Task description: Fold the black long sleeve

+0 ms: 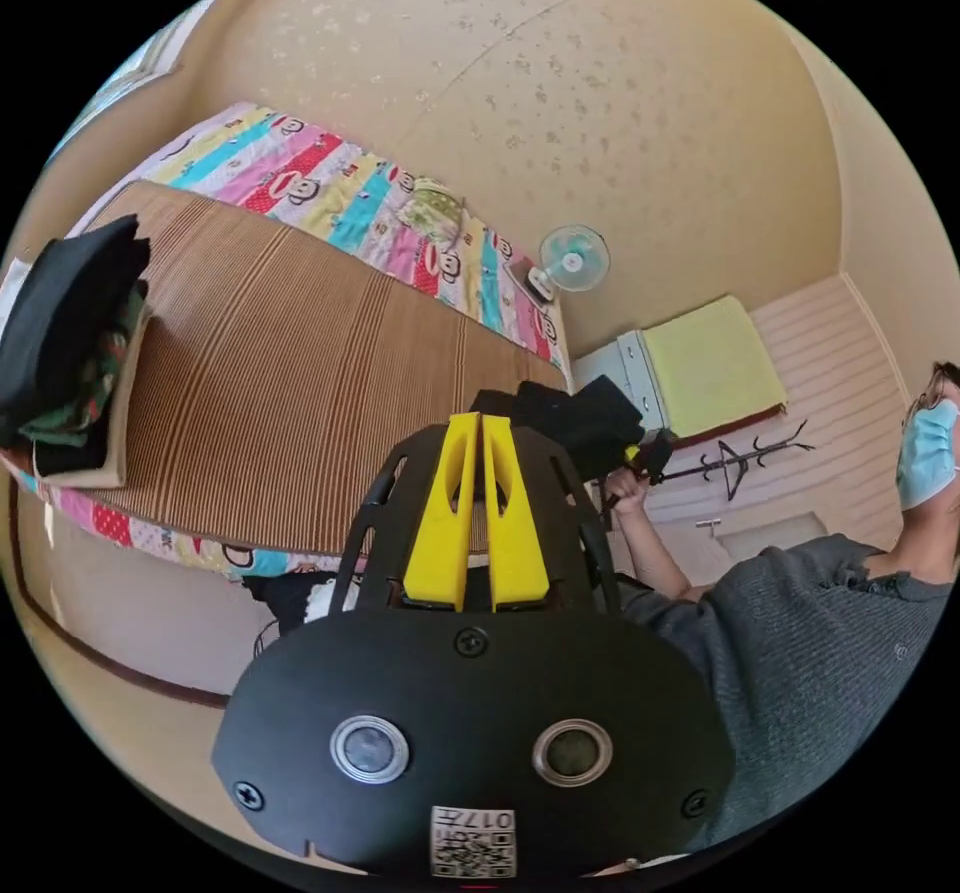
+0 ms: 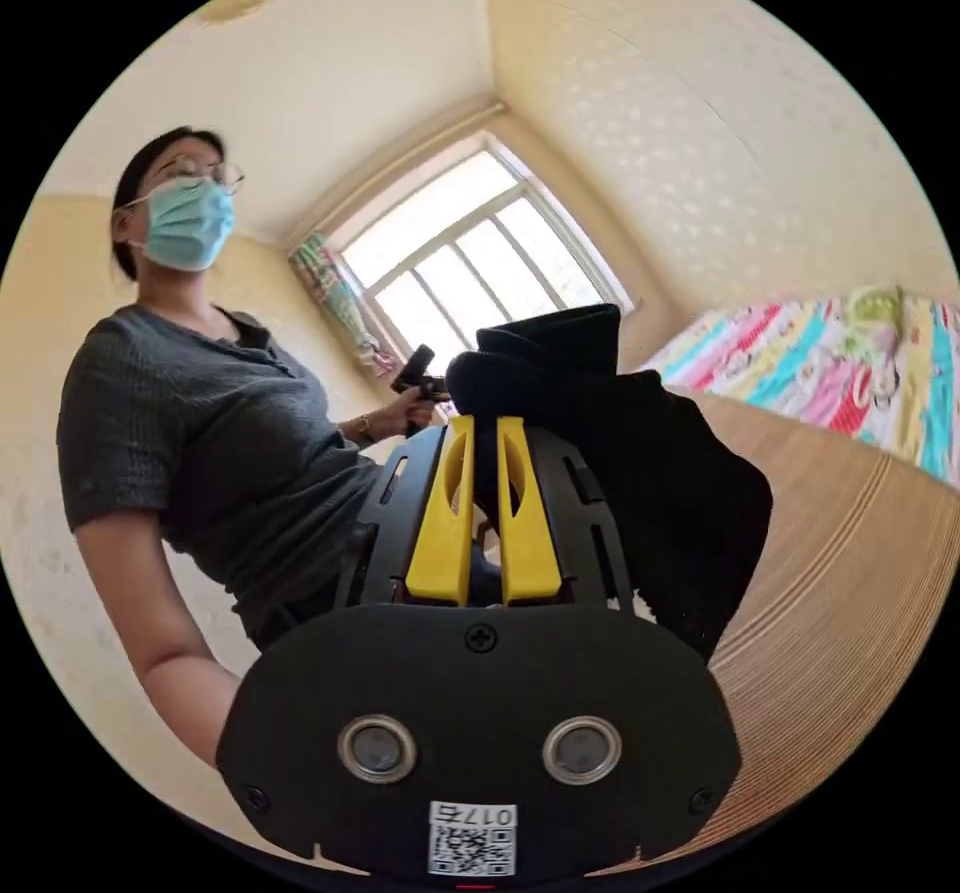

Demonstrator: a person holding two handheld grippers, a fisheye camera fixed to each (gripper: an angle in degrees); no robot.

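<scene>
- My left gripper (image 1: 481,425) is up in front of its own camera, yellow jaws drawn almost together, just a thin slit between them. Nothing shows between the tips, so I call them clenched on nothing.
- Beyond those tips, the black long sleeve (image 1: 575,423) is bunched up at the near edge of the striped mat (image 1: 300,383).
- The mat covers a bed, and a bright cartoon-print sheet (image 1: 330,193) shows along its far side.
- At the mat's other end sits a stack of folded clothes (image 1: 70,343), dark ones on top, well apart from the black garment.
- A hand (image 1: 628,485) is just beside the black bundle, gripping the handle of the other tool. I cannot make out that tool's jaws from here.
- A small fan (image 1: 572,259) stands past the bed's corner, a yellow cloth (image 1: 712,365) lies on a unit beside it, and a hanger (image 1: 740,463) is close by.
- Over to my right gripper (image 2: 485,425): jaws nearly parallel with a narrow gap, and dark cloth lies right in that gap and behind the tips.
- I cannot tell for certain whether both jaws are pressing on the fabric.
- From this camera the black garment (image 2: 640,473) hangs as a thick lump from the tips, draping down over the mat's edge (image 2: 850,573).
- The person (image 2: 220,433) stands beside the bed, their hand (image 2: 410,411) around a dark handle just behind the cloth.
- A bright window (image 2: 470,253) sits behind them.
</scene>
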